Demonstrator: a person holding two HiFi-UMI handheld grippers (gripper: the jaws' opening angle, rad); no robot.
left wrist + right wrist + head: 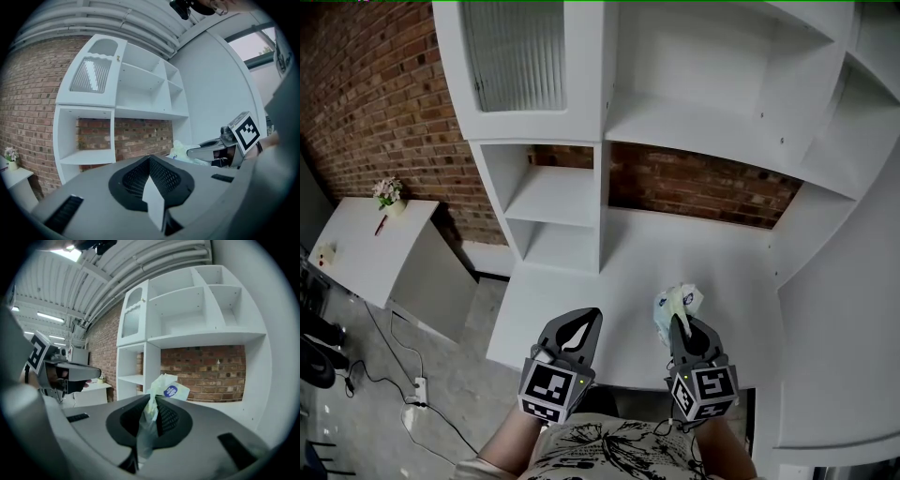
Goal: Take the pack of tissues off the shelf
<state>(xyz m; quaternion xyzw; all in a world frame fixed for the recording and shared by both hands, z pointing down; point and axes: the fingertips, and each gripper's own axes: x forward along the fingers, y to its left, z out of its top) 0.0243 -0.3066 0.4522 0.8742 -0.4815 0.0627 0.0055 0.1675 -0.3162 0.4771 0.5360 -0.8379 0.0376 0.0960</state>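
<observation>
A crumpled pale-green pack of tissues (679, 304) with a blue round label is held just above the white counter (609, 272), in front of the shelf unit. My right gripper (677, 324) is shut on the pack's near end. In the right gripper view the pack (167, 387) sticks up from between the closed jaws of the right gripper (151, 403). My left gripper (586, 322) hovers to the left of it, shut and holding nothing. The left gripper view shows its jaws (150, 159) meeting, with the pack (180, 151) and the right gripper (211, 151) off to the right.
The white shelf unit (581, 112) stands behind the counter against a brick wall (703, 187), its compartments bare. A white side table (370, 248) with a small flower pot (389, 193) is at the left. Cables and a power strip (416, 386) lie on the floor.
</observation>
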